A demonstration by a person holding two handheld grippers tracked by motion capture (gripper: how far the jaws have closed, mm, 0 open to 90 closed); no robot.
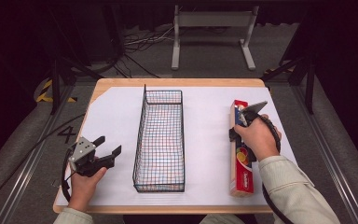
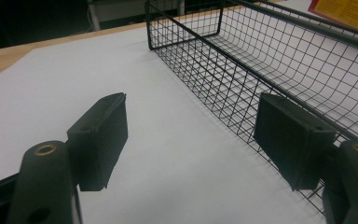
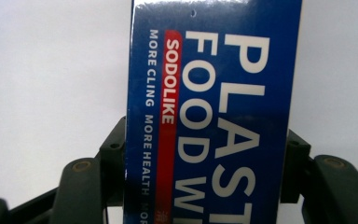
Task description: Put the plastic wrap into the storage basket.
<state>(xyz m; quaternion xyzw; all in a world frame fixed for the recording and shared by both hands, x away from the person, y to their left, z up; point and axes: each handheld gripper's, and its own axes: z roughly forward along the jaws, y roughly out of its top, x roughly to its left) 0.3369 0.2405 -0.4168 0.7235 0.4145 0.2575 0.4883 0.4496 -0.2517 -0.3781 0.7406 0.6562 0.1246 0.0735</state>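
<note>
Blue plastic-wrap box (image 3: 209,116) lies ungathered on the worktop (image 1: 205,116), right gripper (image 3: 205,163) fingers clamped on its sides, wire basket (image 1: 161,140) unfilled, left gripper (image 2: 191,144) fingers apart.

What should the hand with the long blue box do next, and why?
Probably squeeze a little tighter, then lift. The right gripper has its jaws on both sides of the plastic wrap box, which lies flat on the white paper. I cannot tell if the pads press yet. The wire basket stands beside it, so it likely goes there. The left gripper is open by the basket.
</note>
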